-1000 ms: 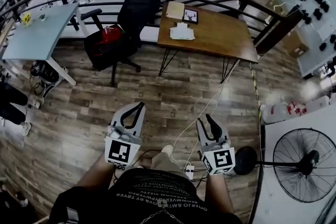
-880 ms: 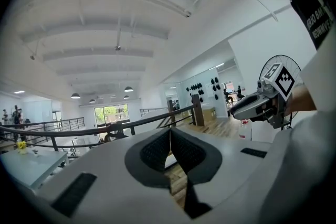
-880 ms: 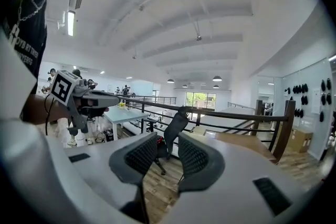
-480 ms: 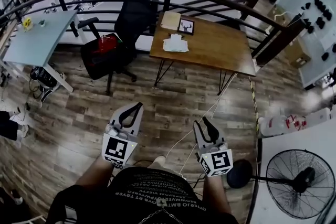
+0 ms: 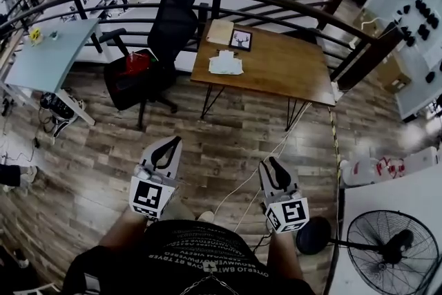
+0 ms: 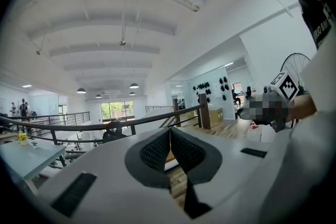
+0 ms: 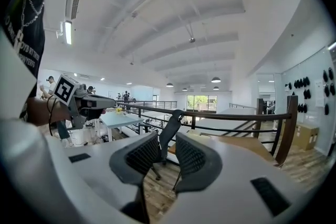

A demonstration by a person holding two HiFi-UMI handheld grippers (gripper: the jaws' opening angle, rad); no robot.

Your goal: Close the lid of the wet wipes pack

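Likely light and squashy, the white wet wipes pack (image 5: 226, 63) at twelve o'clock wants a press on its stiffer lid; white left gripper (image 6: 169, 131) pinched together, white right gripper (image 7: 166, 139) closing, empty.

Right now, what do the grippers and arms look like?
White moulded shells on left gripper and right gripper; dark mesh-textured pads; a marker cube with black-and-white squares at each rear. Black printed T-shirt, forearms bare. Right jaws closing, nothing between.
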